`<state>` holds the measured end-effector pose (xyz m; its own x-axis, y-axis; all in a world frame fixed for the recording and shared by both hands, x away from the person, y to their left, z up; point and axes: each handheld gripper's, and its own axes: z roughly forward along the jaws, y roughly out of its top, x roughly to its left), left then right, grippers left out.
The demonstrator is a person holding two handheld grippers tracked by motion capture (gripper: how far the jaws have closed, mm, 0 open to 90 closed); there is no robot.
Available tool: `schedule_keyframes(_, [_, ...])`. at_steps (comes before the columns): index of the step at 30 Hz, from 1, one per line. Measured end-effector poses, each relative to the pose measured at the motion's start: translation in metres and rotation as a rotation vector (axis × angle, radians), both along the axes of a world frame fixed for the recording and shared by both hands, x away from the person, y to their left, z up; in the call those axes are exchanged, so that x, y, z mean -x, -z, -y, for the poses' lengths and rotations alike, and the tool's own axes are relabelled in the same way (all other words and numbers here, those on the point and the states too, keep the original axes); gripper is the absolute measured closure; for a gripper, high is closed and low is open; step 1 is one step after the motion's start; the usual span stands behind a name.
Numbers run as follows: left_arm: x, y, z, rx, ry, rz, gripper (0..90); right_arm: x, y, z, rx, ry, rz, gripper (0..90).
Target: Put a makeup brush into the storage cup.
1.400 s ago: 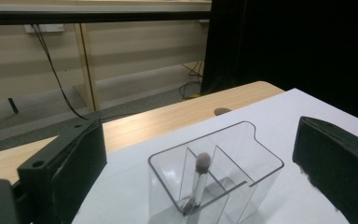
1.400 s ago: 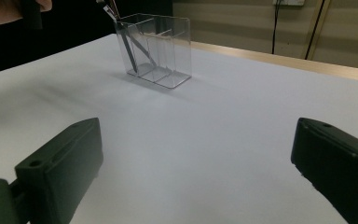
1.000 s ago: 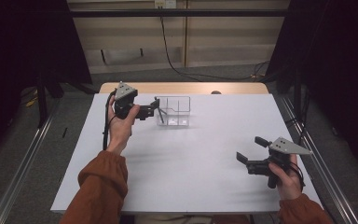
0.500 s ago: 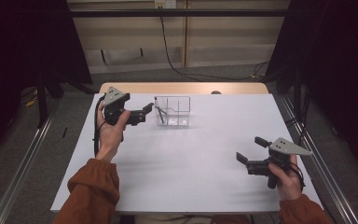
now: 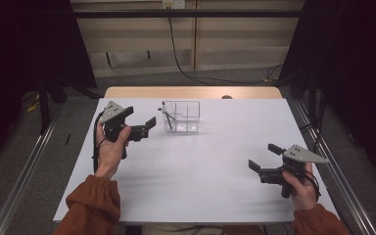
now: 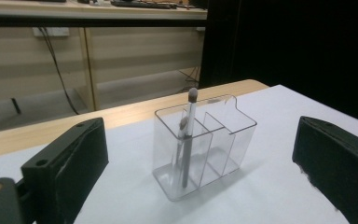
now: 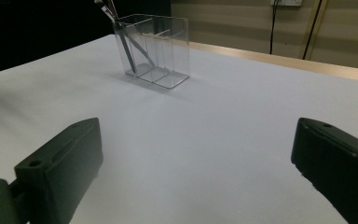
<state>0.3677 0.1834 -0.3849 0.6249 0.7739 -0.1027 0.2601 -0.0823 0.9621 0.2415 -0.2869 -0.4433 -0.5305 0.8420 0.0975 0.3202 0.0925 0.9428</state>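
1. The white counter (image 5: 200, 166) was big and flat
2. The clear box (image 5: 181, 117) stood near the far edge, with three parts inside
3. The left gripper (image 5: 148, 127) was just beside the box, jaws wide apart, holding nothing
4. The right gripper (image 5: 263, 157) was well apart from it, jaws open too
5. A thin brush (image 6: 187, 137) leaned in the box's end part

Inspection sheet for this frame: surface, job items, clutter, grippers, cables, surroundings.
Surface: white table top, wooden strip at far edge.
Job's things: clear divided organizer upright; thin brush leaning in its end compartment.
Clutter: nothing seen.
Grippers: left gripper open, beside the organizer, apart from it; right gripper open, low at near right, holding nothing.
Cables: black cable trailing from left gripper.
Surroundings: dark curtains, metal rails, wall cable.
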Motion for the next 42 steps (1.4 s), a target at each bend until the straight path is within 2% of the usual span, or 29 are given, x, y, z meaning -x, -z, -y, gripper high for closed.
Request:
schedule_keyframes(8, [0.015,0.001,-0.011,0.008,-0.003,0.013,3.0,0.000,0.000,0.000,0.004,-0.004,-0.001,1.7])
schedule_keyframes(17, [0.030,0.007,-0.025,-0.020,-0.009,0.022,2.7,0.001,0.000,-0.001,0.003,-0.001,-0.002,1.4])
schedule_keyframes(22, [0.038,0.010,-0.030,-0.016,-0.016,0.027,2.7,0.001,0.000,0.000,0.002,0.000,-0.002,1.0])
schedule_keyframes(25, [0.044,0.011,-0.032,-0.013,-0.001,0.023,2.7,0.002,0.000,0.001,0.003,0.000,-0.001,1.0])
schedule_keyframes(30, [0.055,0.013,-0.033,-0.030,0.009,0.043,2.7,0.002,0.000,0.000,0.005,0.001,-0.002,0.9])
schedule_keyframes(34, [0.065,0.018,-0.038,-0.029,0.004,0.035,2.7,0.003,0.000,0.001,0.005,0.002,-0.001,0.9])
schedule_keyframes(36, [0.069,0.021,-0.041,-0.010,0.004,0.006,2.7,0.002,0.000,0.001,0.001,0.005,-0.002,0.9])
schedule_keyframes(42, [0.078,0.025,-0.049,-0.027,-0.010,0.025,2.7,0.002,0.000,0.000,0.007,0.001,-0.002,0.9])
